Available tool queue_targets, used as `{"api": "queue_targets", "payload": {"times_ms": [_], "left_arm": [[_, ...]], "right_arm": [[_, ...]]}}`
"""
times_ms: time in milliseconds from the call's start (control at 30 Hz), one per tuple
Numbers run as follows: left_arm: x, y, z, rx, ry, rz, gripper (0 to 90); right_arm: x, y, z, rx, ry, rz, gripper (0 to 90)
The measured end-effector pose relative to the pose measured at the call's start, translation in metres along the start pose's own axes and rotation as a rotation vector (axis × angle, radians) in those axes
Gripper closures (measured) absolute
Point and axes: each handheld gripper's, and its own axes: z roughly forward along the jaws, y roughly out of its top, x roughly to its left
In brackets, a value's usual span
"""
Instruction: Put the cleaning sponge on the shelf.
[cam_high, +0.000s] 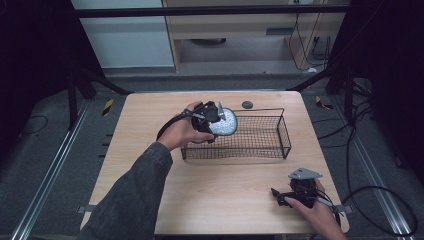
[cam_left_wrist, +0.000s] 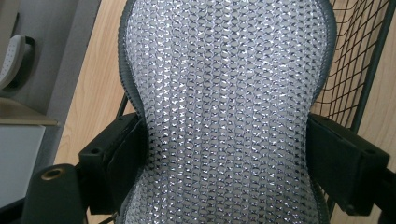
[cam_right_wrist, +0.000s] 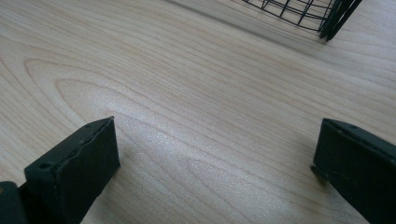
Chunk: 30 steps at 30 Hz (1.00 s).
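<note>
Pale matt wood-grain laminate on the table (cam_right_wrist: 187, 84), thin black-coated metal wire in the basket (cam_high: 260, 142), glittering silver woven mesh edged in dull grey cloth on the scrubbing pad (cam_left_wrist: 229, 112), matt black plastic with faintly scuffed rubbery facing on the gripper pads (cam_right_wrist: 95, 149).

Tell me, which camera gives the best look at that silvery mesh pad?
The left gripper view: the silvery mesh pad sits close up, its weave and dark rim clear, pinched between the left tool. The high view shows it small, over the wire basket.
</note>
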Motion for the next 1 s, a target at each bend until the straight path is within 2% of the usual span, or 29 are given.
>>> {"api": "queue_targets", "payload": {"times_ms": [200,600,833,1000], "left_arm": [[-0.001,-0.002,0.0,0.003,0.004,0.008,15.3],[-0.009,-0.009,0.01,0.033,0.053,0.046,14.5],[-0.007,-0.009,0.015,0.034,0.042,0.036,13.7],[-0.006,-0.012,0.019,0.026,0.005,0.006,8.9]], "right_arm": [[0.0,0.0,0.0,0.0,0.0,0.0,0.3],[0.0,0.0,0.0,-0.001,-0.001,-0.002,0.3],[0.0,0.0,0.0,-0.001,-0.001,-0.002,0.3],[0.0,0.0,0.0,-0.001,-0.001,-0.002,0.3]]}}
